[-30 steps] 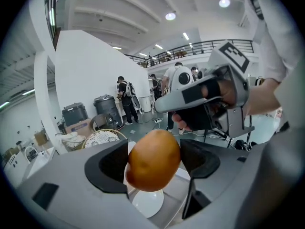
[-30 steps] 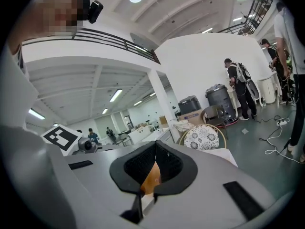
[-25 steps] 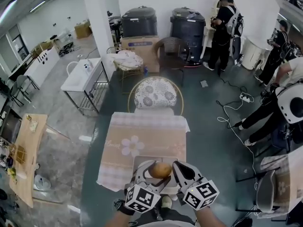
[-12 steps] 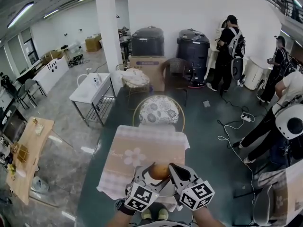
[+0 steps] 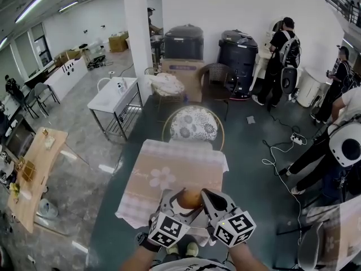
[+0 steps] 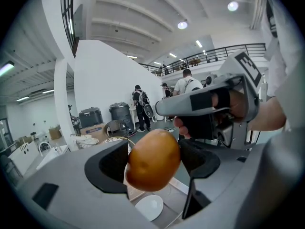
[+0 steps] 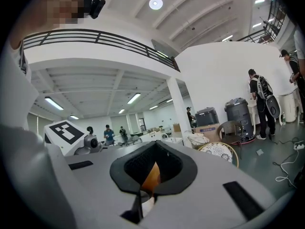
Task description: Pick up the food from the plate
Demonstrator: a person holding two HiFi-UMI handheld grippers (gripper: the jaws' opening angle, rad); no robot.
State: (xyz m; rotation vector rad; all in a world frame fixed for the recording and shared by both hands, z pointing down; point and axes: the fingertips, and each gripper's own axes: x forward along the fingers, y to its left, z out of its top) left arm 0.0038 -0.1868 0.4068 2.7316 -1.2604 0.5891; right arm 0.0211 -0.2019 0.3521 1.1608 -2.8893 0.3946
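Note:
A round orange-brown potato hangs in the air, and my left gripper is shut on it with a dark pad pressed to each side. In the head view the potato sits between both grippers over the near edge of the pink-clothed table. A white plate lies below it, bare where it shows. My right gripper is shut with nothing in it, its tips close beside the potato, which shows through the gap in its pads. From the head camera the right gripper sits just right of the food.
A round-backed chair with a floral cushion stands at the table's far side. A white side table, dark bins and a cardboard box stand further back. Several people are at the right, with cables on the floor.
The head view has tilted up and shows more of the room. Both grippers stay together at the table's near edge, and the left one keeps hold of the potato.

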